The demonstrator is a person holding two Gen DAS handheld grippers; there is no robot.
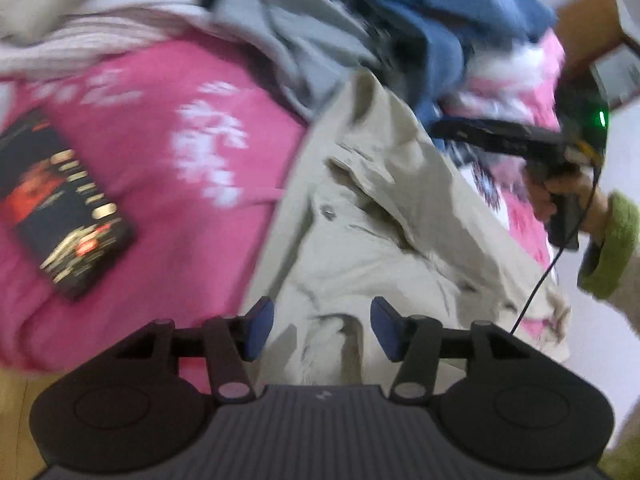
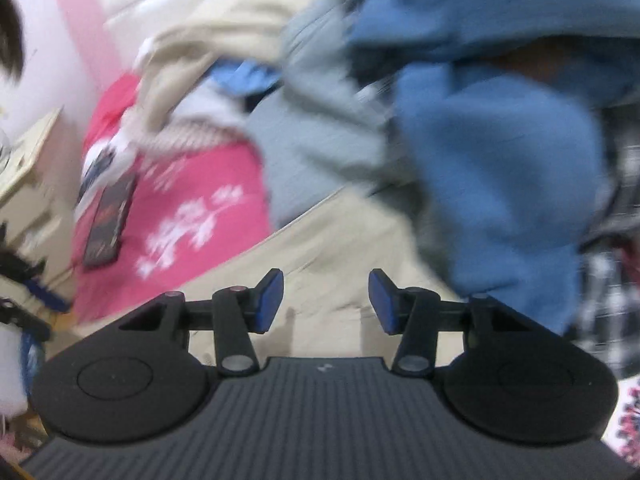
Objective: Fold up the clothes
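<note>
A crumpled beige garment (image 1: 380,220) with a small button lies on a pink bedspread (image 1: 160,140). My left gripper (image 1: 322,328) hovers over its near edge, open, with nothing pinched between the blue pads. In the right wrist view the same beige garment (image 2: 320,248) lies under my right gripper (image 2: 326,300), which is also open and holds nothing. In the left wrist view the right gripper (image 1: 444,128) reaches in from the right, held by a hand (image 1: 568,196) in a green cuff. It sits over the garment's far right side.
A heap of blue clothes (image 2: 500,180) and grey clothes (image 2: 320,140) lies just beyond the beige garment. A cream piece (image 2: 240,20) lies further back and black-and-white plaid cloth (image 2: 608,280) to the right. A dark flat box (image 1: 60,208) rests on the bedspread at left.
</note>
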